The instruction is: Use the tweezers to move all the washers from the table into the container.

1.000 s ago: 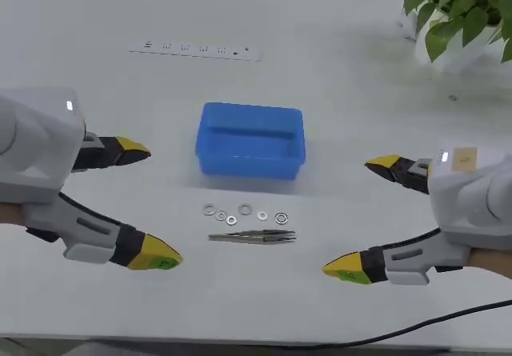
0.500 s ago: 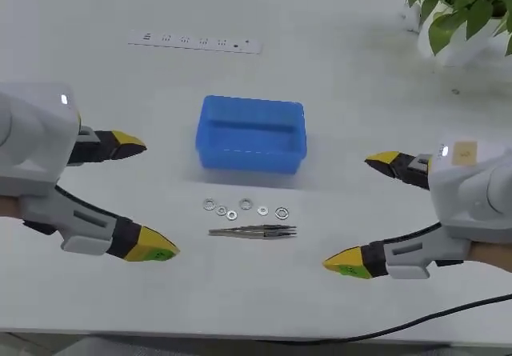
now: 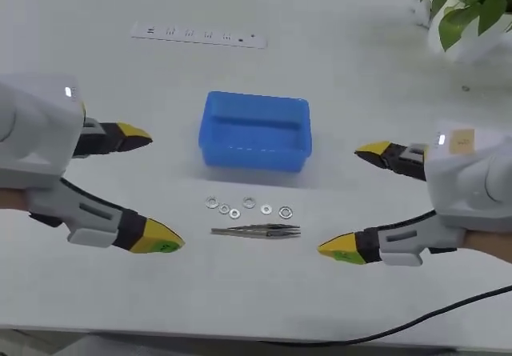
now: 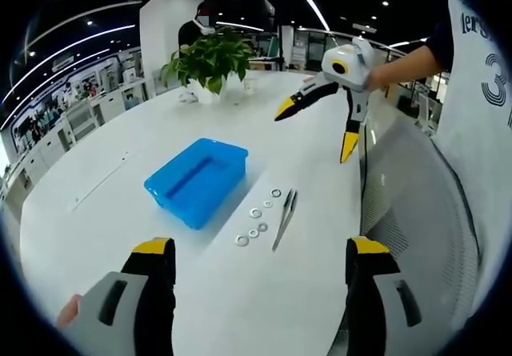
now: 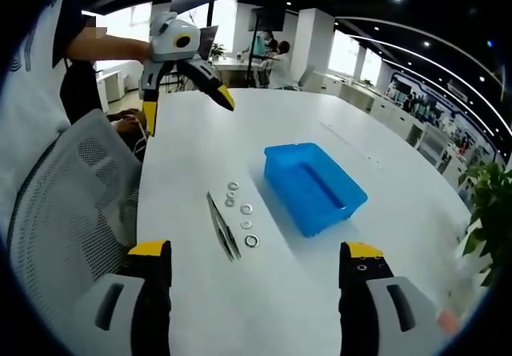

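Observation:
Several small metal washers (image 3: 249,206) lie in a loose row on the white table, just in front of a blue rectangular container (image 3: 255,130). Steel tweezers (image 3: 256,230) lie flat right below the washers. My left gripper (image 3: 144,188) is open at the left of them, nothing between its yellow-tipped jaws. My right gripper (image 3: 358,200) is open at the right, also holding nothing. The left gripper view has the washers (image 4: 256,222), tweezers (image 4: 284,218) and container (image 4: 197,180) ahead; the right gripper view has the washers (image 5: 242,214), tweezers (image 5: 222,226) and container (image 5: 314,186).
A white power strip (image 3: 198,35) lies at the far side of the table. A potted plant (image 3: 468,12) stands at the far right corner. A black cable (image 3: 416,322) runs along the table's near right edge. A mesh chair (image 5: 72,204) stands beside the table.
Both grippers stay open at either side; the right one has edged slightly inward toward the tweezers. The head camera shifted a little, so the scene sits a bit differently.

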Action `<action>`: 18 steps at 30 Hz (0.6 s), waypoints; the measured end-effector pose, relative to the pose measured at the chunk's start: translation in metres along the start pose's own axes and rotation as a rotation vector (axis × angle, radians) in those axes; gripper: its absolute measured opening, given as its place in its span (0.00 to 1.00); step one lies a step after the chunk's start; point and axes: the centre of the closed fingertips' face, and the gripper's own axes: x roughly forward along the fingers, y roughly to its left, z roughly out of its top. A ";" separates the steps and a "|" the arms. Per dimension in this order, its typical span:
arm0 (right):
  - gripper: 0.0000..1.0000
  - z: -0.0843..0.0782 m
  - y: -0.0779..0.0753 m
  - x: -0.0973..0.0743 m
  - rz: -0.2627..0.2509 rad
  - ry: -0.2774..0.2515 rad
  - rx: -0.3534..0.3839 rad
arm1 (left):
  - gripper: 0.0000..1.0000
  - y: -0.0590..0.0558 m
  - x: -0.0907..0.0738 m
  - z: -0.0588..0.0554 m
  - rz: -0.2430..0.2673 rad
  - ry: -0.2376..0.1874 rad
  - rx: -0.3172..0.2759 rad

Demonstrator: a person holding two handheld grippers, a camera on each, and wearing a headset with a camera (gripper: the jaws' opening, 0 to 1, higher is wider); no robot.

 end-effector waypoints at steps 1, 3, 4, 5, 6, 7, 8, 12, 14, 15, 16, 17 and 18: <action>0.86 0.000 0.000 0.001 0.003 0.000 0.000 | 0.92 -0.001 0.001 -0.001 -0.007 0.005 -0.002; 0.84 0.000 0.000 0.003 0.010 0.001 -0.007 | 0.92 -0.002 0.003 -0.004 -0.027 0.016 -0.017; 0.83 -0.001 0.000 0.004 0.014 0.003 -0.007 | 0.92 -0.002 0.004 -0.005 -0.030 0.025 -0.018; 0.82 -0.001 -0.001 0.006 0.016 0.003 -0.005 | 0.91 -0.002 0.006 -0.007 -0.031 0.034 -0.014; 0.82 -0.001 -0.001 0.007 0.019 0.003 -0.005 | 0.91 -0.002 0.007 -0.008 -0.033 0.039 -0.011; 0.82 -0.002 -0.001 0.010 0.027 0.007 -0.004 | 0.91 -0.002 0.007 -0.007 -0.035 0.040 -0.010; 0.80 -0.003 -0.001 0.011 0.031 0.010 -0.005 | 0.91 -0.002 0.008 -0.007 -0.036 0.038 -0.011; 0.74 -0.001 0.002 0.017 0.049 0.019 -0.021 | 0.89 -0.001 0.011 -0.005 -0.045 0.036 -0.008; 0.70 0.000 0.004 0.019 0.061 0.018 -0.027 | 0.88 -0.002 0.014 -0.012 -0.057 0.062 -0.017; 0.69 0.000 0.004 0.020 0.066 0.020 -0.033 | 0.88 -0.003 0.015 -0.016 -0.062 0.079 -0.022; 0.67 -0.001 0.006 0.021 0.074 0.023 -0.046 | 0.87 -0.004 0.018 -0.021 -0.069 0.102 -0.015; 0.65 -0.001 0.007 0.022 0.079 0.026 -0.049 | 0.85 -0.004 0.019 -0.023 -0.069 0.109 -0.009; 0.65 -0.001 0.007 0.023 0.083 0.031 -0.048 | 0.82 -0.004 0.020 -0.024 -0.067 0.113 -0.005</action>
